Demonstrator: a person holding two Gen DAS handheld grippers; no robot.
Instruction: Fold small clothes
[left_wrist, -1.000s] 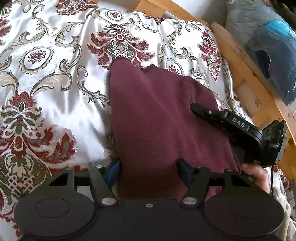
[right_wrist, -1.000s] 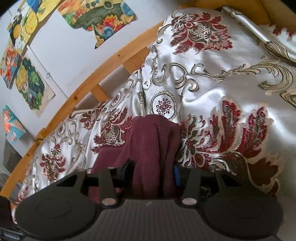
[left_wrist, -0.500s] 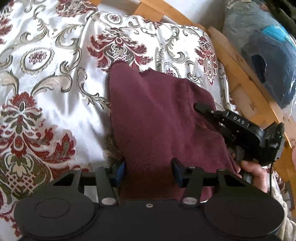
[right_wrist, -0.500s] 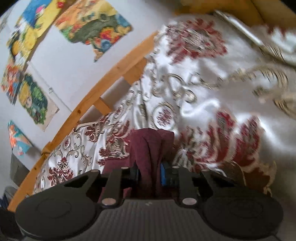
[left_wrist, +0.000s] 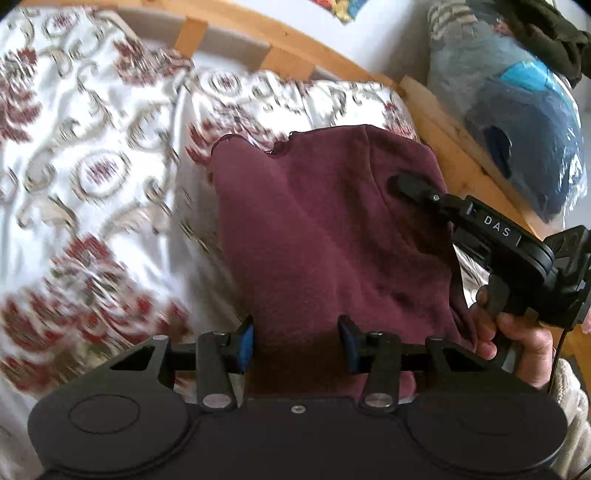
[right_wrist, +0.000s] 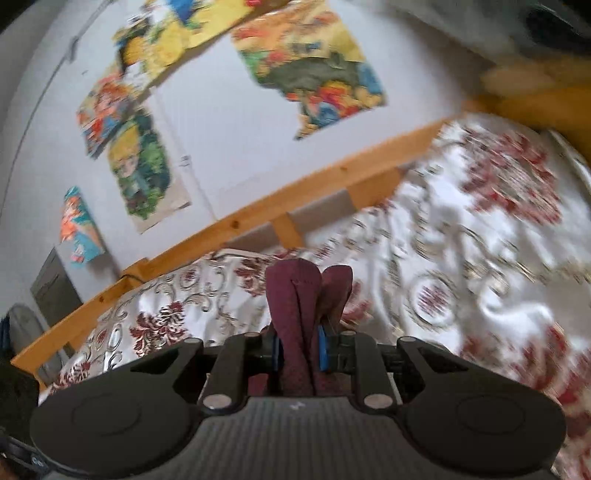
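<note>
The matte black plastic left gripper has blue-padded fingertips, silver screws and round discs at five and seven o'clock. The black right gripper bears white "DAS" lettering; a bare-skinned hand with cream knitted cuff sits at four o'clock.

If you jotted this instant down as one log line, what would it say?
step: lifting fold | right gripper: shut on maroon garment | left gripper: open, garment edge between fingers | under: floral bedspread
</note>
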